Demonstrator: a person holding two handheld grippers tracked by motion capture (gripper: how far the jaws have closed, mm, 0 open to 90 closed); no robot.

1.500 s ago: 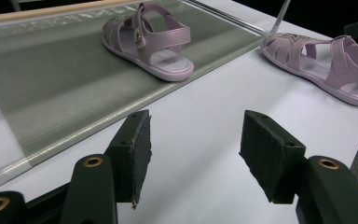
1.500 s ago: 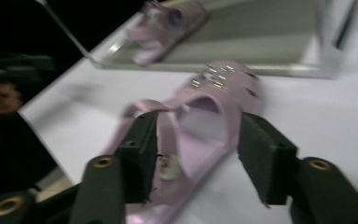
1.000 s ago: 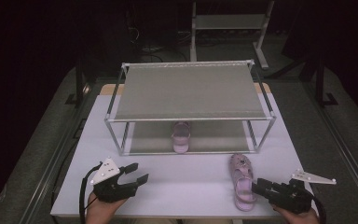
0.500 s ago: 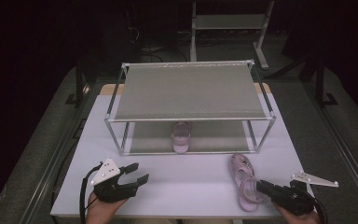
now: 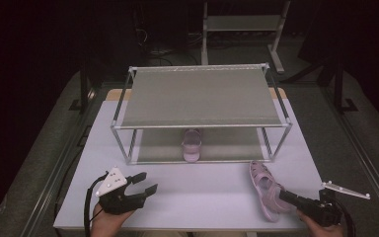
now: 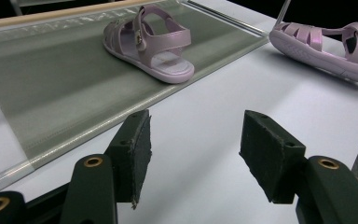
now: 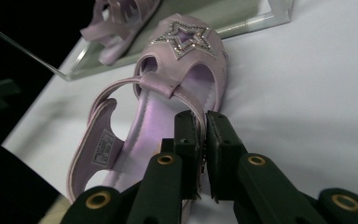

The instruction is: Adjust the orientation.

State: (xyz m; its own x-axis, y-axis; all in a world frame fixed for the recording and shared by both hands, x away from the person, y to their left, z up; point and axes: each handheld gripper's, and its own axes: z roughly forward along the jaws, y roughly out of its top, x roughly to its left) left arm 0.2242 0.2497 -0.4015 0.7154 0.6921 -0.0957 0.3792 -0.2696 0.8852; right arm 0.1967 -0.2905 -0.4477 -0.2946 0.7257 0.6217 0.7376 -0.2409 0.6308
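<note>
While standing idle at the near left of the white table (image 5: pixel 202 192), left gripper (image 5: pixel 145 183) keeps its jaws apart with nothing between the pads (image 6: pixel 140 154). Points toward the two-tier shoe rack (image 5: pixel 200 96), where one pink sandal (image 5: pixel 192 144) already sits on the lower shelf (image 6: pixel 51 93), heel toward the table's near edge. Lies well apart from the second pink sandal (image 5: pixel 265 186), so plays no part in the coming move.

Farther right, second pink sandal rests on the table just in front of the rack's right near leg, long axis running front to back, star-decorated toe (image 7: pixel 186 39) toward the rack. Right gripper (image 5: pixel 288 199), having just been closing, now pinches the sandal's side strap (image 7: pixel 193 109) from the heel end, jaws aligned with the long axis. Judged next: lift, then carry forward and left onto the lower shelf beside the first sandal.
</note>
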